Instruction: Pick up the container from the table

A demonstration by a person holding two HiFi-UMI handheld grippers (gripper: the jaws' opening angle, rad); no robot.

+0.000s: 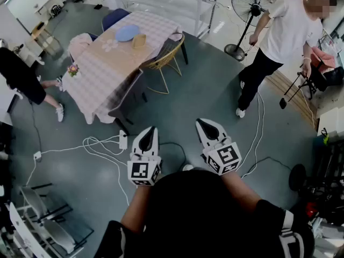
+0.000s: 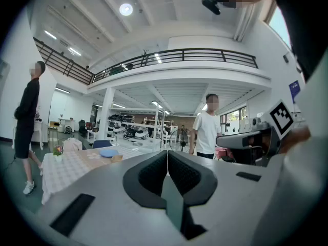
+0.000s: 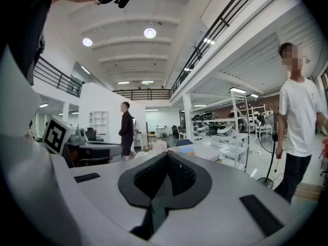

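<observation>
A small tan container (image 1: 139,41) stands on the far end of a table (image 1: 105,77) with a checked cloth, beside a blue plate (image 1: 127,33). The table is well ahead of me, across the grey floor. My left gripper (image 1: 149,129) and right gripper (image 1: 200,121) are held side by side over the floor, short of the table, both shut and empty. In the left gripper view the closed left gripper (image 2: 167,151) points toward the room, with the container (image 2: 117,158) and plate (image 2: 108,152) small at the left. The right gripper (image 3: 167,154) shows its jaws together too.
A yellow wire chair (image 1: 161,61) and a dark chair (image 1: 126,98) stand on the table's near side. White cables (image 1: 102,149) and a power strip (image 1: 123,140) lie on the floor ahead. One person in white (image 1: 279,42) stands right, near a fan (image 1: 244,9); another in black (image 1: 21,77) stands left.
</observation>
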